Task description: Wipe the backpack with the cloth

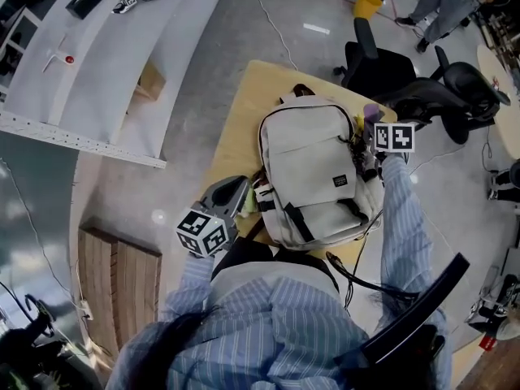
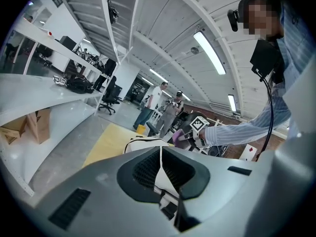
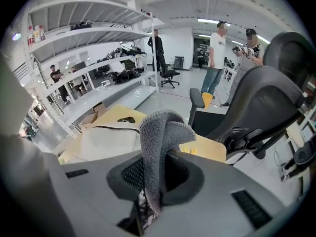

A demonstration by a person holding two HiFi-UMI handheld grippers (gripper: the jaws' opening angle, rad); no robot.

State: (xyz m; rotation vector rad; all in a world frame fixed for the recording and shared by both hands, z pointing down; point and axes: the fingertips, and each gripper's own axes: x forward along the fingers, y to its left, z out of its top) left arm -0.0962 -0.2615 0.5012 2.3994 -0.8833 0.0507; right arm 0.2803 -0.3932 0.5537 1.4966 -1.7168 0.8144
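Note:
A cream backpack (image 1: 309,161) lies flat on the yellow table (image 1: 236,104). At its near left corner my left gripper (image 1: 253,195) is shut, with a fold of the bag's pale fabric (image 2: 163,179) pinched between the jaws (image 2: 160,153). My right gripper (image 1: 366,157) hovers over the bag's right edge, shut on a grey-purple cloth (image 1: 372,112). In the right gripper view the cloth (image 3: 160,132) stands up from the jaws (image 3: 159,164) and curls over, with the backpack (image 3: 108,135) just beyond it. The left gripper view shows the backpack (image 2: 145,143) and the cloth (image 2: 177,133) farther off.
Two black office chairs (image 1: 390,71) (image 1: 463,88) stand close behind the table's far right side. White shelving (image 1: 122,55) runs along the left with a cardboard box (image 1: 150,80) below it. A black cable (image 1: 357,279) crosses the near table edge. People stand far off by a yellow bin (image 1: 367,5).

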